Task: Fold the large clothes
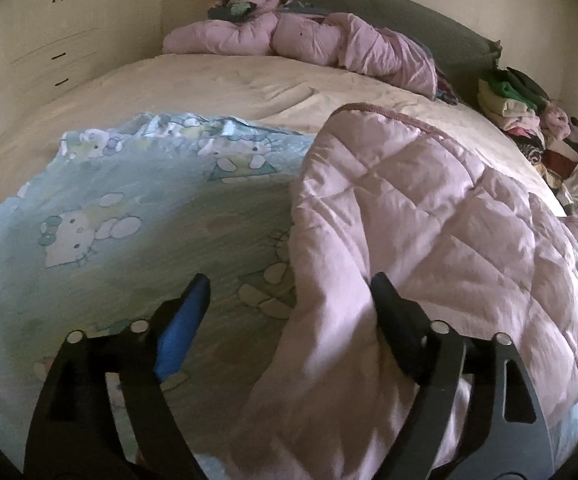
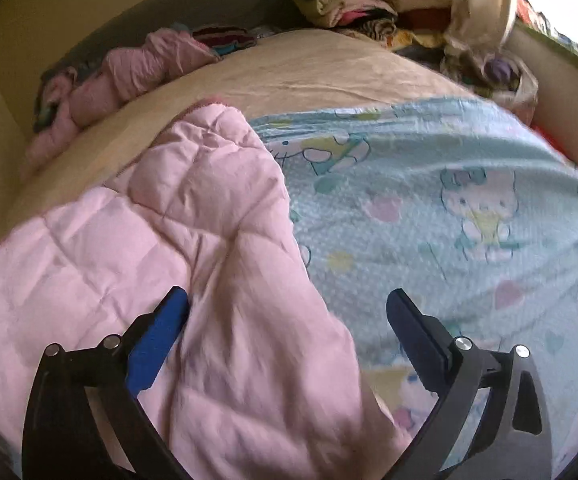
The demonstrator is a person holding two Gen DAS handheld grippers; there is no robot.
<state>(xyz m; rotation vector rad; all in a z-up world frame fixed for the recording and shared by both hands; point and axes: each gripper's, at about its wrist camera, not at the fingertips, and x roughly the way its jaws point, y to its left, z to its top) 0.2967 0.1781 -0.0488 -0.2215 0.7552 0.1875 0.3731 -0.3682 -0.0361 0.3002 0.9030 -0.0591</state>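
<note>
left tool [image 1: 289, 300] – jaws spread wide, nothing gripped | right tool [image 2: 289, 312] – spread wide too, nothing pinched | pink quilted blanket [image 1: 429, 216] – lying folded over the cartoon-print sheet [image 1: 129, 200] on the bed [image 1: 209, 84], loose between both tools' fingers

Daylight pours in from the window [image 2: 561, 12], blown out to white glare at the right wrist view's top right. The room is otherwise dim and warm-toned. The pink quilt [image 1: 429, 220] catches soft light, with shadow where it folds near the bottom. Both views bend hard at their dark round edges. The right view is smeared with motion blur, the left only slightly soft.
</note>
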